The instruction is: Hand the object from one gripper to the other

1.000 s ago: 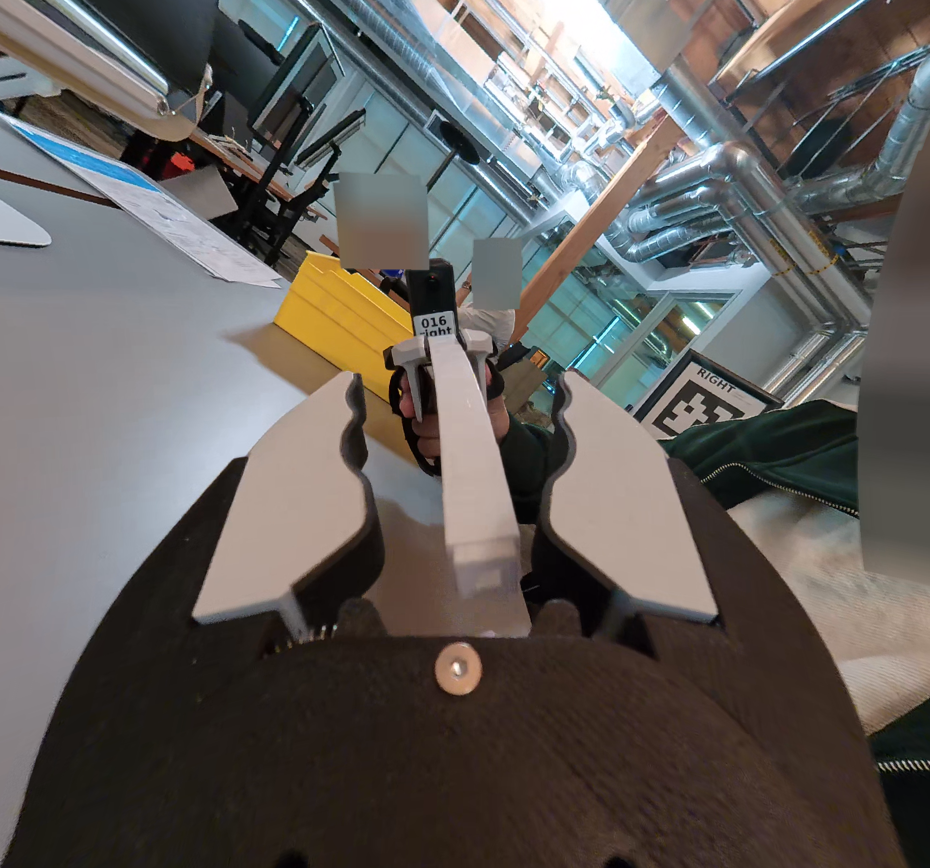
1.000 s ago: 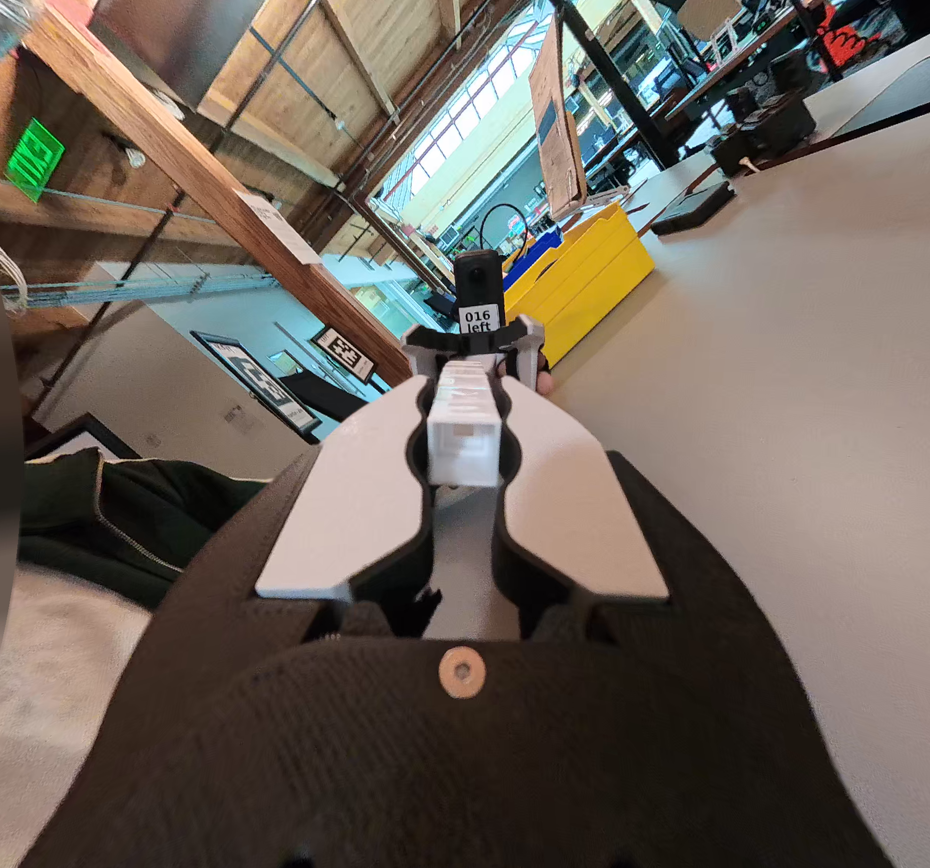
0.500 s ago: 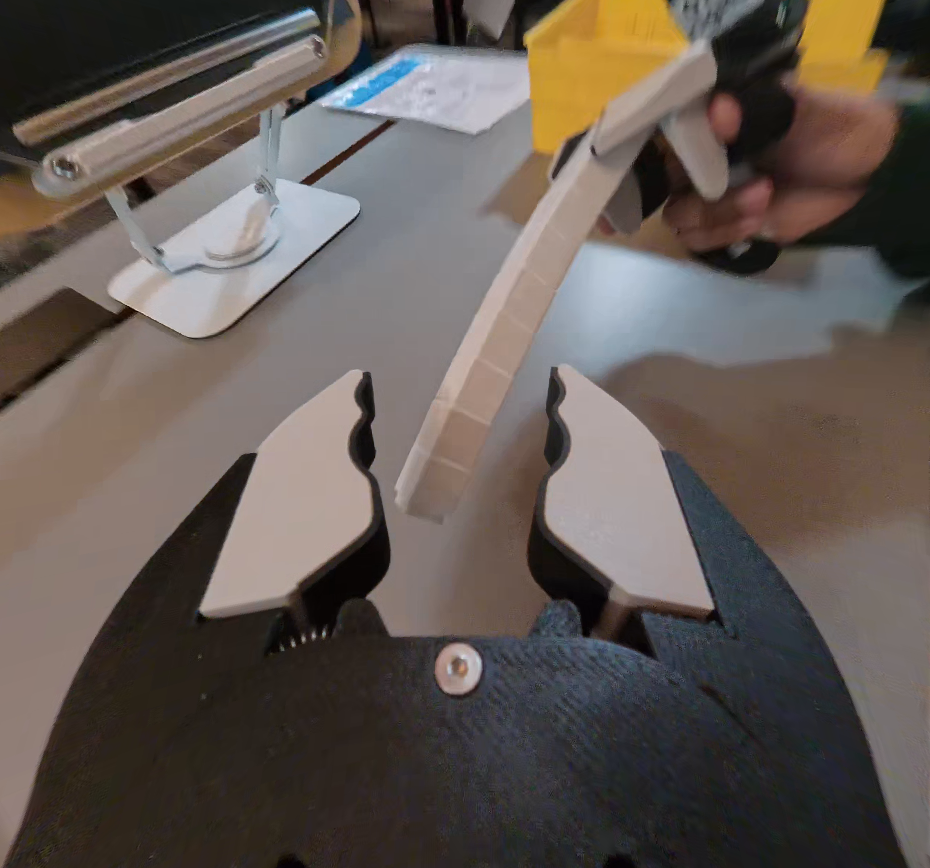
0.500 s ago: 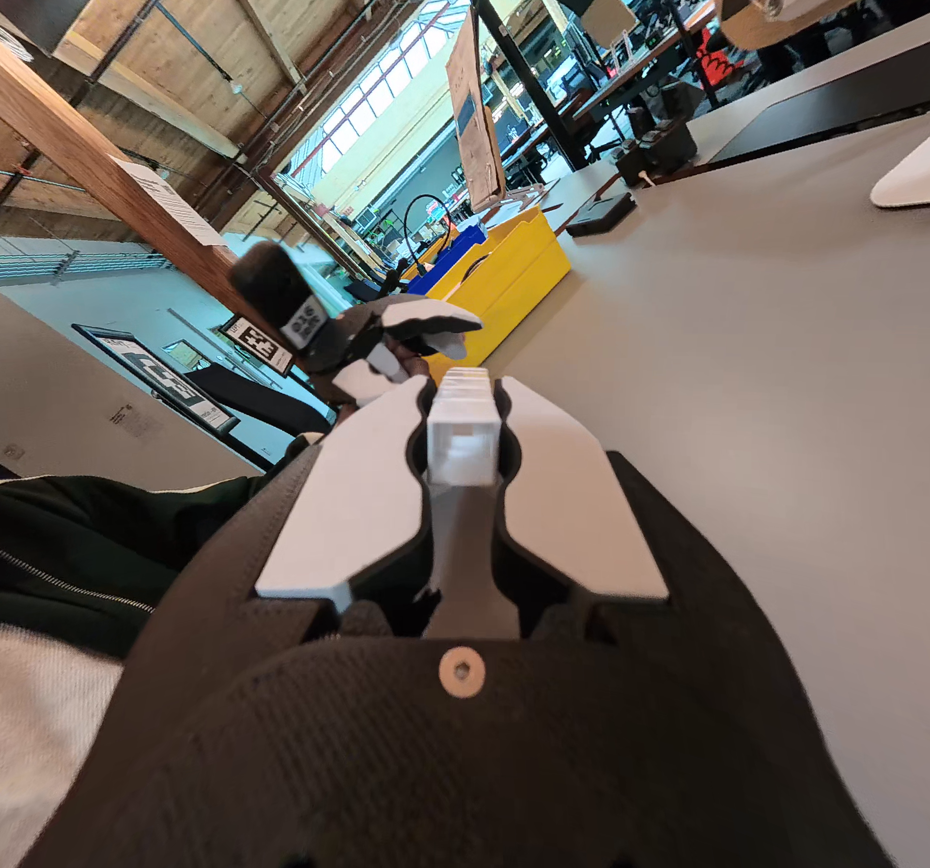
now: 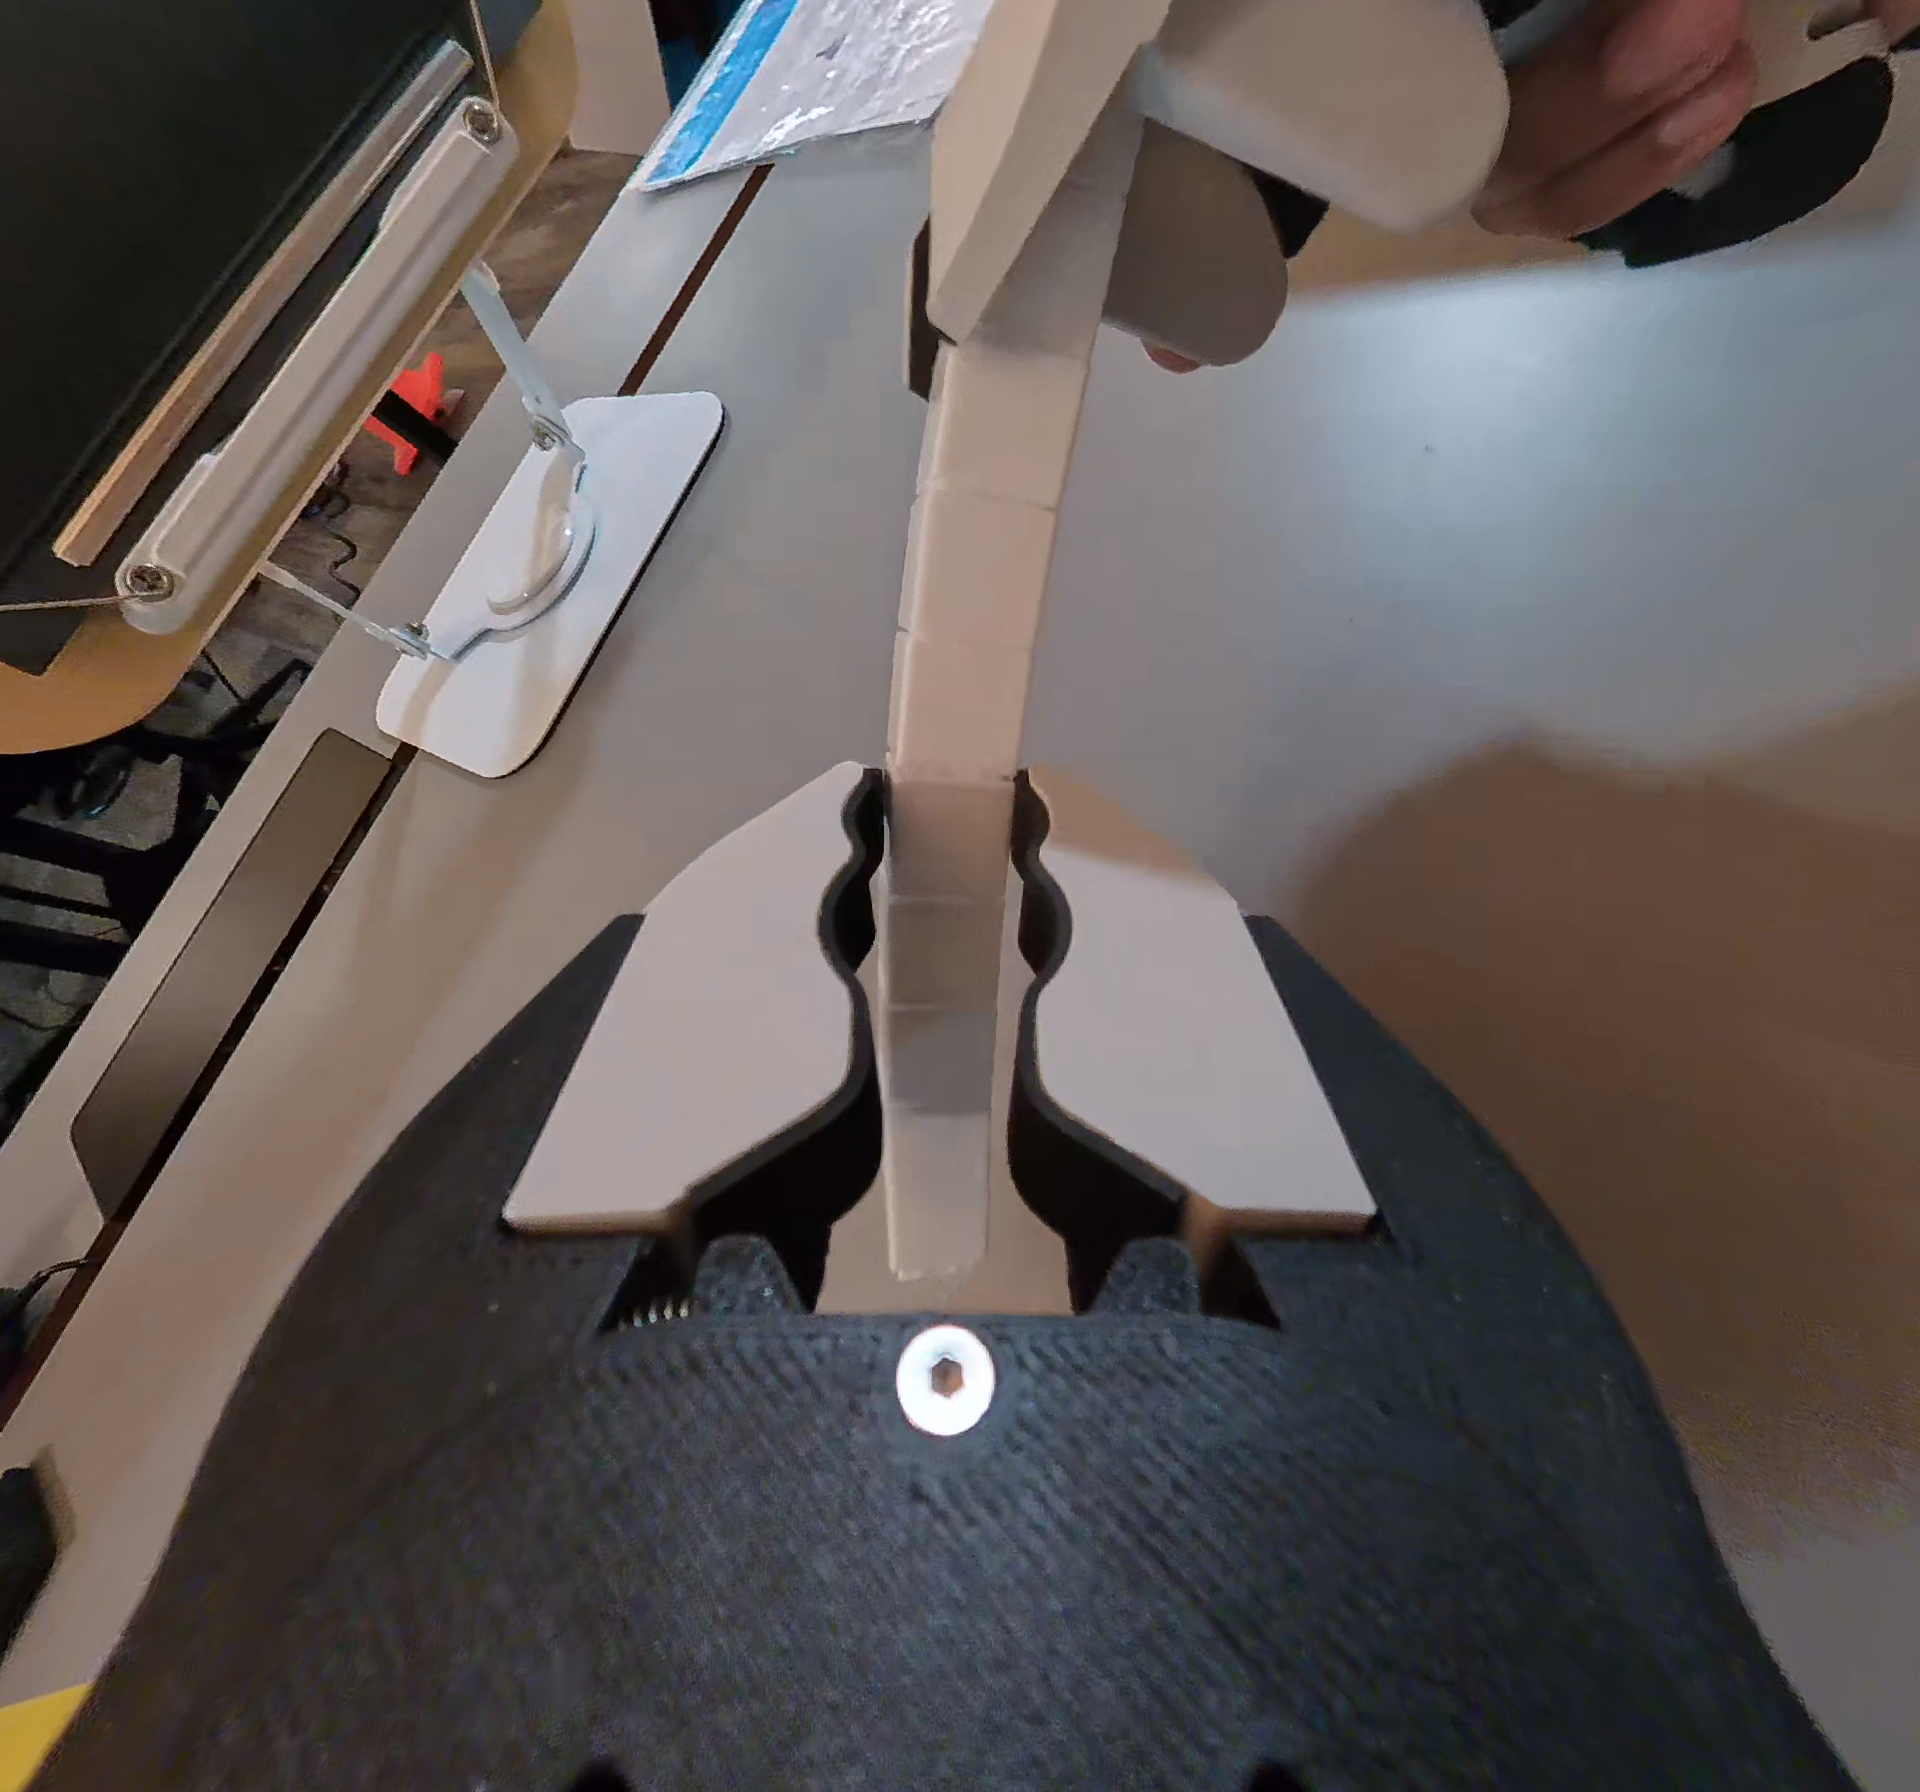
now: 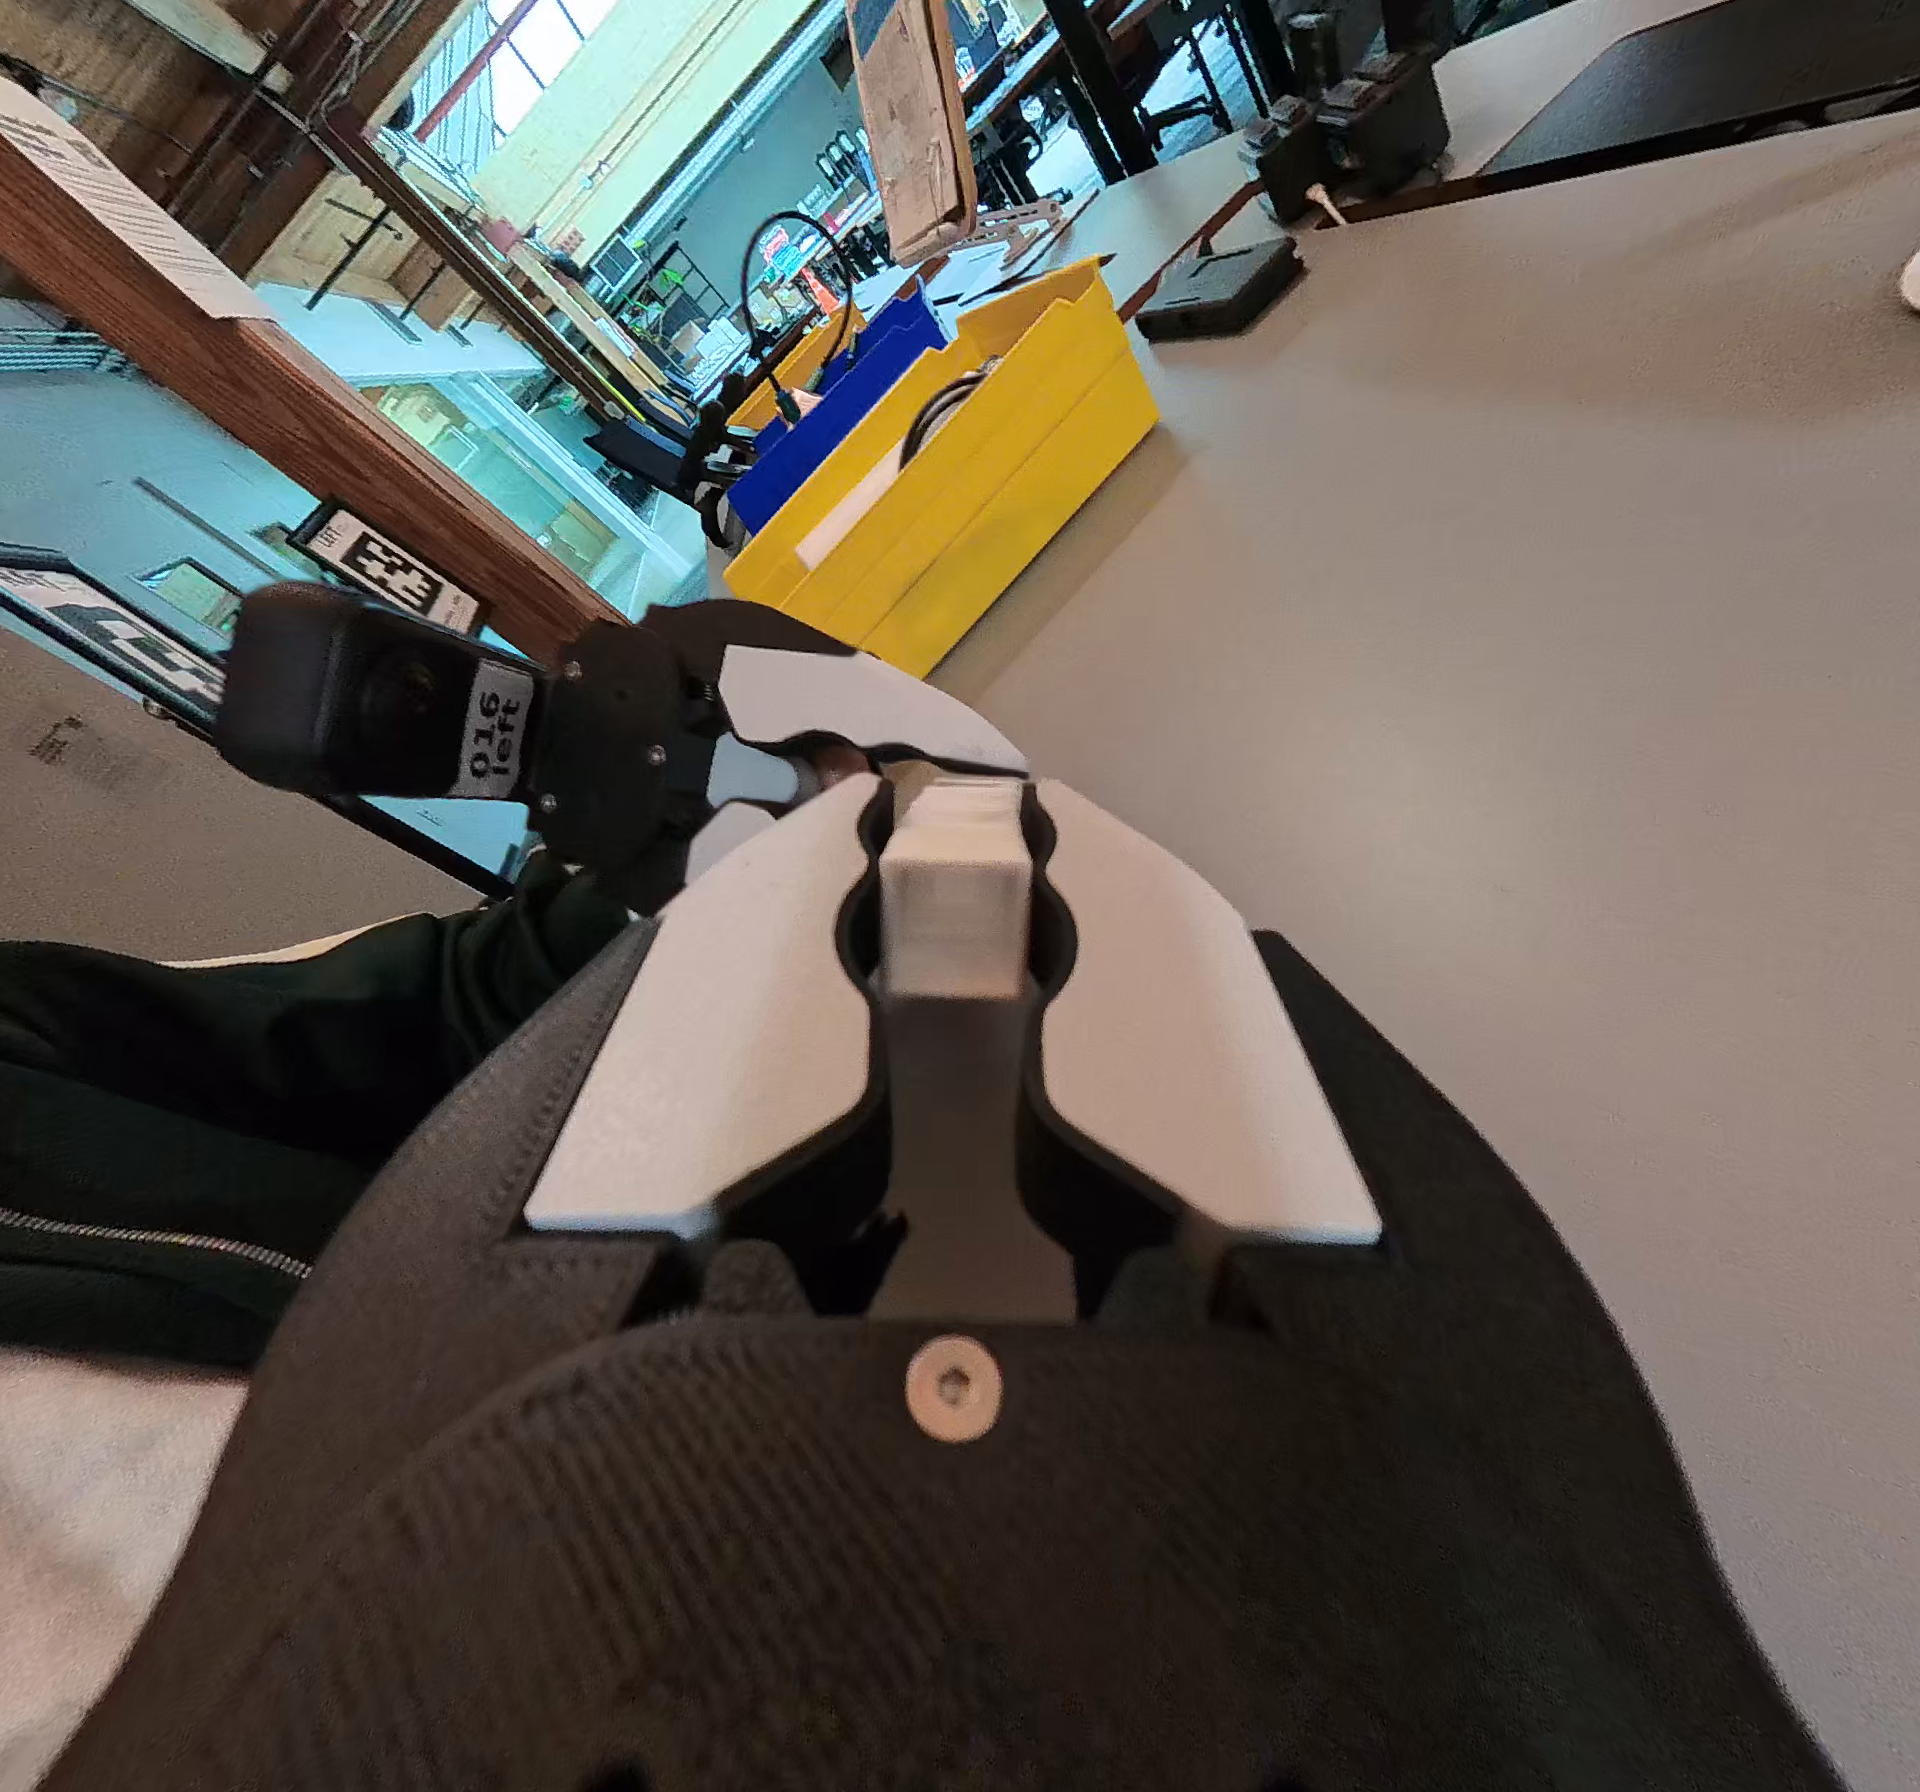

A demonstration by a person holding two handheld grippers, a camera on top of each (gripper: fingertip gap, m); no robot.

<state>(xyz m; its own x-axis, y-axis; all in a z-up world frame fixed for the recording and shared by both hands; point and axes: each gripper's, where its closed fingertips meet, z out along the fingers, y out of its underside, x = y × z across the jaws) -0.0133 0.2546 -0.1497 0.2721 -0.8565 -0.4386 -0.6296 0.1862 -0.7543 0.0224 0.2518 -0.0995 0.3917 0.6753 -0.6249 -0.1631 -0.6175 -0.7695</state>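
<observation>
Mid-handoff: long white segmented plastic bar (image 5: 971,579) pinched by left gripper (image 5: 948,953) fingers, also clamped in right gripper (image 6: 954,895). Release not done yet.

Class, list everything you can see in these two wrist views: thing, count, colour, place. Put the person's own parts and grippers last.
white segmented bar: one, white, spanning between both grippers.
table: one, grey, under everything.
yellow bin: one, yellow, far on the table.
blue bin: one, blue, behind the yellow bin.
stand base: one, white, on the table's left part.
printed sheet: one, white and blue, far on the table.
black box: one, black, beyond the yellow bin.
hand: one, around the right gripper's handle.
left gripper: white fingers, shut on the bar.
right gripper: white fingers, shut on the bar.
</observation>
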